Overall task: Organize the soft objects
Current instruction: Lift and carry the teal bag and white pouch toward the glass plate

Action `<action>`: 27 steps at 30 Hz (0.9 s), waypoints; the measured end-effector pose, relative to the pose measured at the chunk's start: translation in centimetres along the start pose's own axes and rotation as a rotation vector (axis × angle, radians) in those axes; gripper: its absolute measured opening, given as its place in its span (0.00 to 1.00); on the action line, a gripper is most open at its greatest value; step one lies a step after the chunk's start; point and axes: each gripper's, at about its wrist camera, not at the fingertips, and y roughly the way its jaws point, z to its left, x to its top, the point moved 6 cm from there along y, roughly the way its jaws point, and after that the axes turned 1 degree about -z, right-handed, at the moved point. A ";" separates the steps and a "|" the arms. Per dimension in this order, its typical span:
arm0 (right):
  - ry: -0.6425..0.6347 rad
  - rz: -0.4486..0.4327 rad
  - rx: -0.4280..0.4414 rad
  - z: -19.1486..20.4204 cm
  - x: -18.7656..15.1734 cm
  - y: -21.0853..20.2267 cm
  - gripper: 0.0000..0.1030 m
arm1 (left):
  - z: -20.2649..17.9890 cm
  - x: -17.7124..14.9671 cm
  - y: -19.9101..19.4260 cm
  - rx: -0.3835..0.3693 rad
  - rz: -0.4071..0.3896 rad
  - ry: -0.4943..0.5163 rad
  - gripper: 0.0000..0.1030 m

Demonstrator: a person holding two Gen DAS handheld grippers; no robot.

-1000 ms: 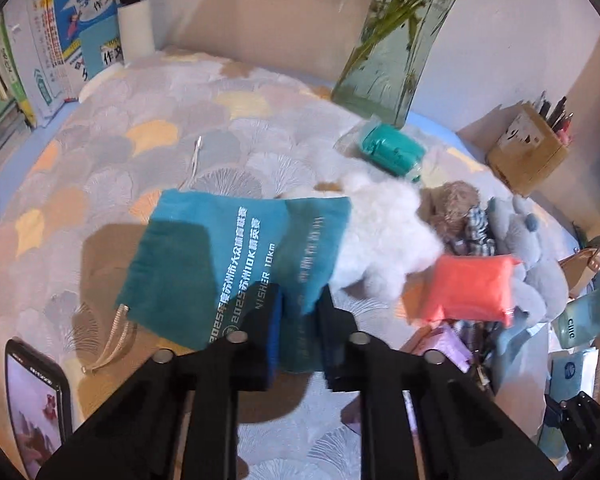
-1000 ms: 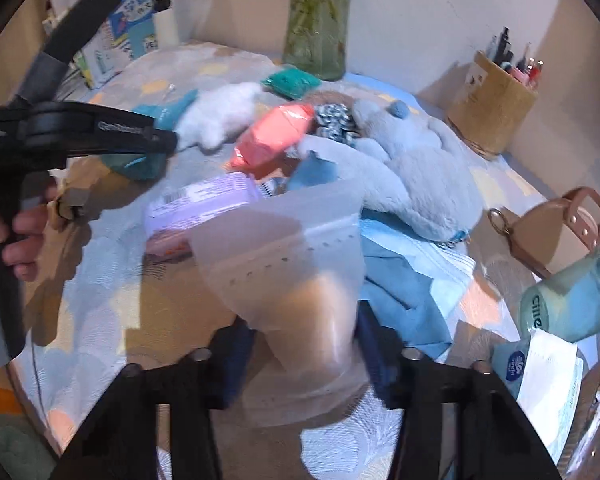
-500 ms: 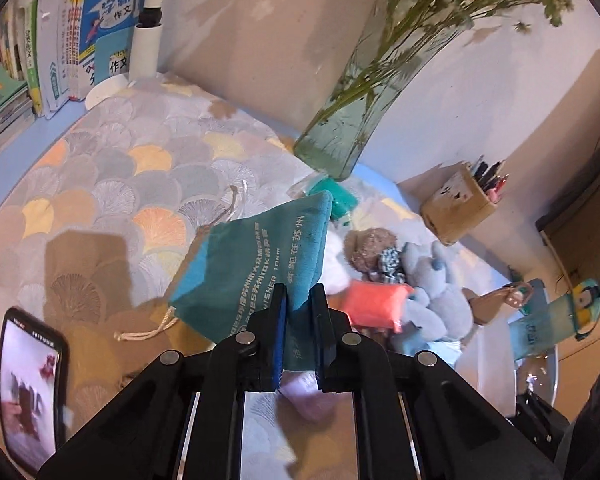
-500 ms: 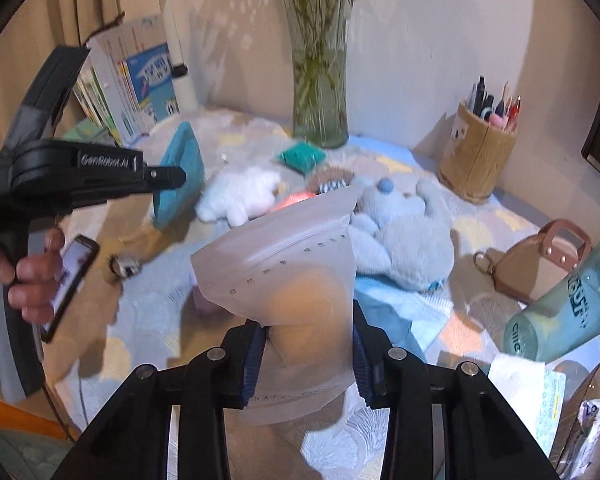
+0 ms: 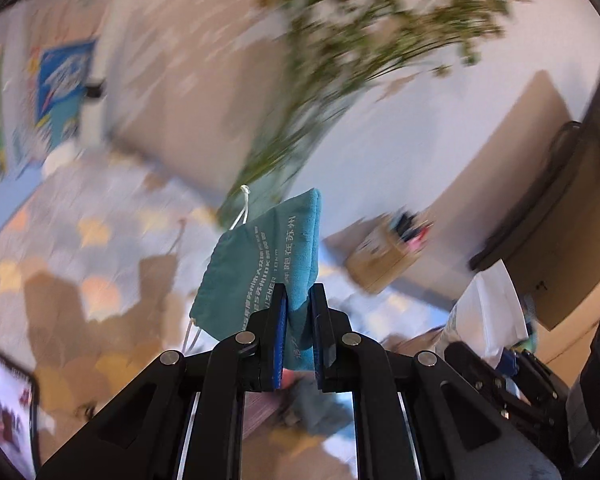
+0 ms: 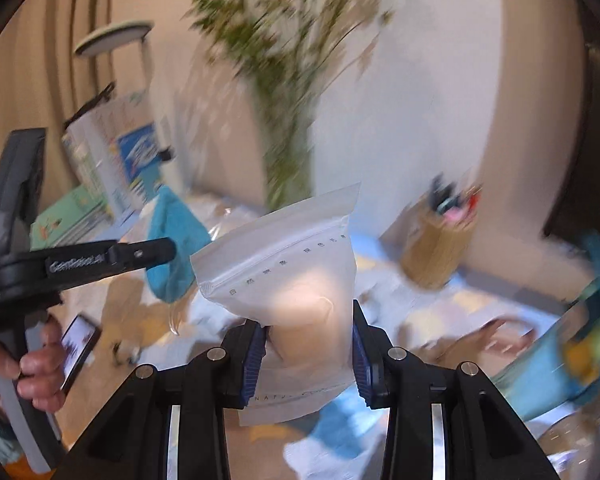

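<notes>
Left gripper (image 5: pixel 299 320): the fingers are narrow and pinch the lower edge of the teal drawstring pouch (image 5: pixel 268 264); the pouch is lifted in the air, above the table.
Pouch edges: its top corner stands up and the white cord (image 5: pixel 242 210) hangs free at the upper left side.
Right gripper (image 6: pixel 309 350): the fingers hold the white zip bag (image 6: pixel 296 276) by its two sides, also lifted over the table.
Zip bag edges: the sealed top edge points up and to the right, touching nothing.
Room between: in the right wrist view the pouch (image 6: pixel 172 248) is left of the zip bag, near but apart.
Below: the patterned tablecloth (image 5: pixel 80 248) is blurred, a phone (image 5: pixel 8 404) lies at its near left edge.
Back: vase with green stems (image 6: pixel 292 120) and pen holder (image 6: pixel 440 248) stand near the wall, well apart from both held things.
</notes>
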 end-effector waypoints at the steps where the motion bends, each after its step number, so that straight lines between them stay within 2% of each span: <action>1: 0.009 -0.026 -0.024 -1.1 1.1 -0.8 0.36 | -1.4 0.7 -0.1 -0.017 -0.018 0.025 0.08; 7: 0.054 -0.131 -0.154 -6.9 4.4 -4.9 0.36 | -9.8 3.4 0.4 -0.110 -0.082 0.184 0.08; 13: 0.132 -0.212 -0.278 -13.2 5.1 -9.3 0.36 | -17.9 3.1 1.1 -0.225 -0.077 0.292 0.08; 19: 0.219 -0.241 -0.416 -19.2 3.7 -13.8 0.36 | -25.8 0.4 3.0 -0.310 -0.026 0.392 0.08; 23: 0.285 -0.240 -0.499 -23.4 1.6 -17.1 0.36 | -30.9 -2.0 3.4 -0.373 0.005 0.472 0.08; 27: 0.328 -0.227 -0.564 -25.9 -0.5 -19.5 0.36 | -35.0 -4.7 3.9 -0.428 0.054 0.518 0.08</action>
